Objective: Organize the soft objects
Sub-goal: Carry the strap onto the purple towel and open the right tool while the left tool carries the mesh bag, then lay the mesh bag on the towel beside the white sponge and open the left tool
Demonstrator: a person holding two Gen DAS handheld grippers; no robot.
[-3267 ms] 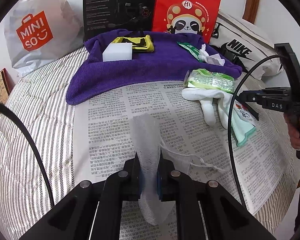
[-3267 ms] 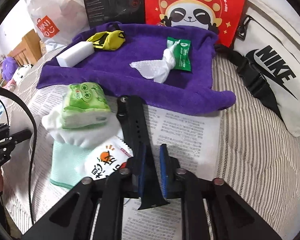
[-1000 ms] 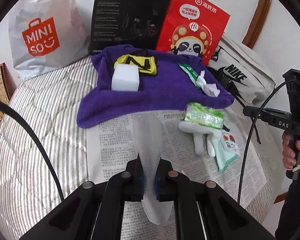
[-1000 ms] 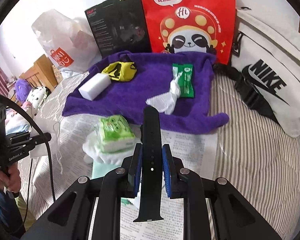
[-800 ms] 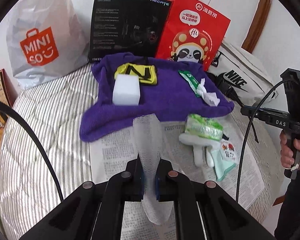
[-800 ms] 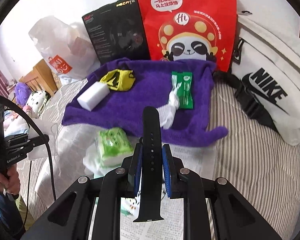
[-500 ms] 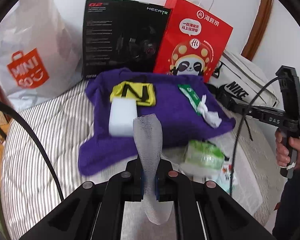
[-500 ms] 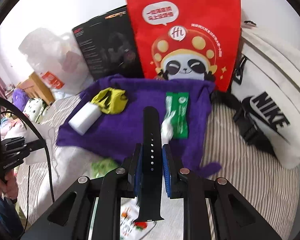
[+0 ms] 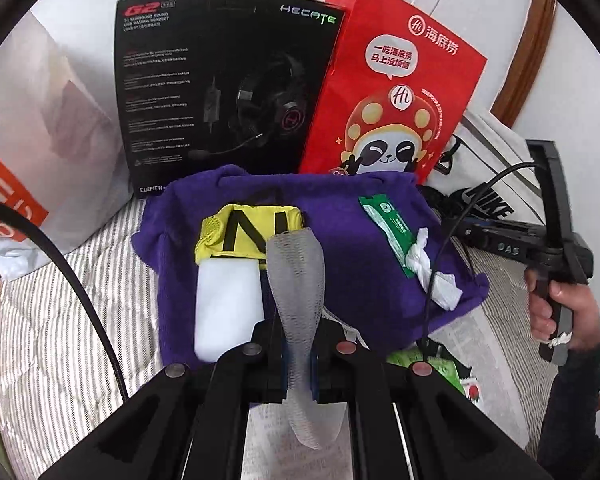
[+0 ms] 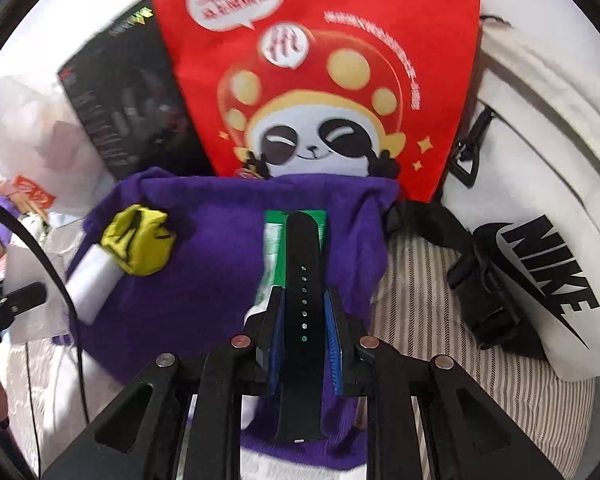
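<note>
Left two-finger black gripper point(image 9: 298, 354): jaws are closing narrowly on a white mesh face mask point(image 9: 298, 300), its long axis running forward along the fingers, its rounded tip pointing away over the purple plush towel point(image 9: 348, 248).

Right two-finger black gripper point(image 10: 303, 344): blue pads point(image 10: 333, 344) are pinching a black perforated rubber watch strap point(image 10: 303, 272) by its edges. The strap is lying lengthwise between the fingers, rounded end pointing forward over the towel, a row of small holes running down its middle.

Resting on the fuzzy towel, which is spreading over a striped quilted bed cover point(image 9: 64, 320):
- white rectangular foam sponge block point(image 9: 226, 304), long axis running front to back, just beside the mask;
- yellow folded cloth with black markings point(image 9: 246, 232), touching the block's far end;
- green flat foil packet point(image 9: 390, 228), lying diagonally, with a knotted white tissue point(image 9: 432, 276) at its near end.

Standing behind the towel:
- black cardboard headset box point(image 9: 220, 88), reading "G2", "HECATE" and "EDIFIER";
- red paper carrier bag point(image 9: 392, 92) showing a panda in a mushroom cap, Chinese characters and an "Hi" roundel;
- white fabric bag point(image 10: 540, 208) with a black strap, reading "NIKE";
- white plastic shopping bag with an orange logo point(image 9: 16, 184), lettering partly cut off.

Printed newspaper point(image 9: 464, 332) is showing at the towel's near right edge.
</note>
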